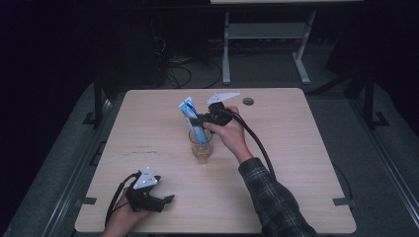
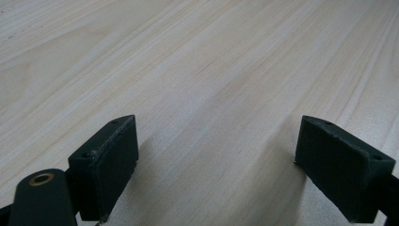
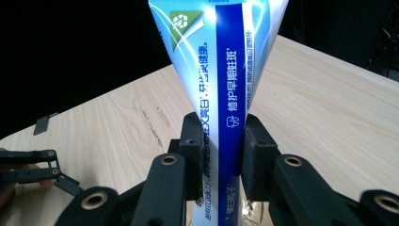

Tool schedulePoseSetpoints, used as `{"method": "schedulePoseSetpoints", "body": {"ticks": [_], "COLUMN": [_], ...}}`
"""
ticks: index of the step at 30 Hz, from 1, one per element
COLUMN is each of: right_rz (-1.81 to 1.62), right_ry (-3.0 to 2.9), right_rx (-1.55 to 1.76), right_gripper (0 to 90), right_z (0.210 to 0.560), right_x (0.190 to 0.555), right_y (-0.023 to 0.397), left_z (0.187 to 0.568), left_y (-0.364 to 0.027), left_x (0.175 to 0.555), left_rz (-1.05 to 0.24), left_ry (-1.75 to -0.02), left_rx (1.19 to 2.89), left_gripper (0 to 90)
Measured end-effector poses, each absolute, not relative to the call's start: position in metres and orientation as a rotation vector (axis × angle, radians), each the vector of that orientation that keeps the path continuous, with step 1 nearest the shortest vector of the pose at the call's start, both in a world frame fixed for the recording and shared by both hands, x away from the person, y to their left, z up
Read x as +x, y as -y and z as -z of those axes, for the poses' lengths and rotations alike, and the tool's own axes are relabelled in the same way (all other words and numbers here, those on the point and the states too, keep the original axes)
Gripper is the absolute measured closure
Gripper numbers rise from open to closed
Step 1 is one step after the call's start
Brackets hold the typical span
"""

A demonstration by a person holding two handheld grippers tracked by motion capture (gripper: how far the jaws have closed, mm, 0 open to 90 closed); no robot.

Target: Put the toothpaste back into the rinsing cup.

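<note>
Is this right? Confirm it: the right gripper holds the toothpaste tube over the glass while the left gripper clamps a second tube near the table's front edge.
Not quite. The left gripper clamps nothing: the left gripper view shows its fingers wide apart over bare table. The rest stands: the right gripper holds the toothpaste tube over the glass.

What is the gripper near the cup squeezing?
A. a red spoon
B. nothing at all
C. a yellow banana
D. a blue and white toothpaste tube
D. In the right gripper view the right gripper has its two black jaws pressed on both sides of the blue and white toothpaste tube, and in the high view that tube's lower end stands in the clear glass cup on the light wooden table.
</note>
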State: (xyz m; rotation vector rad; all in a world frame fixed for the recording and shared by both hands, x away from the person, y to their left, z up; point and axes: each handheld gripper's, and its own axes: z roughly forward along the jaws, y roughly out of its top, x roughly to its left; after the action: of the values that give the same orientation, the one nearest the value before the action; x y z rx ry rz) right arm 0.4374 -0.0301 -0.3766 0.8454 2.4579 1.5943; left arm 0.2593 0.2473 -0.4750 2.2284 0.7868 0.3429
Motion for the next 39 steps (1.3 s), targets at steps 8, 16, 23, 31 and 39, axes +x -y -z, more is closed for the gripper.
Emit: {"method": "schedulePoseSetpoints", "body": {"ticks": [8, 16, 23, 31, 39], "right_rz": [-1.579, -1.579, -1.609, -1.571, -1.531], "right_ry": [-2.469, -2.469, -2.450, -2.453, -2.451], "right_rx": [0.851, 0.848, 0.840, 0.840, 0.850], "right_gripper": [73.0, 71.3, 57.6, 44.7, 42.4], "right_z": [0.384, 0.383, 0.377, 0.373, 0.372], "right_x": [0.435, 0.436, 0.436, 0.433, 0.423], "right_y": [0.034, 0.035, 0.040, 0.051, 0.073], "left_z": [0.475, 0.475, 0.475, 0.475, 0.475], "left_y": [-0.247, -0.247, -0.247, -0.247, -0.247], "left_x": [0.259, 0.259, 0.259, 0.259, 0.259], "left_rz": [-0.343, -0.343, -0.343, -0.343, -0.342], "left_ry": [-0.786, -0.788, -0.788, -0.788, -0.788], "left_rx": [2.229, 2.227, 2.227, 2.227, 2.225], "left_gripper": [13.1, 13.1, 13.1, 13.1, 13.1]}}
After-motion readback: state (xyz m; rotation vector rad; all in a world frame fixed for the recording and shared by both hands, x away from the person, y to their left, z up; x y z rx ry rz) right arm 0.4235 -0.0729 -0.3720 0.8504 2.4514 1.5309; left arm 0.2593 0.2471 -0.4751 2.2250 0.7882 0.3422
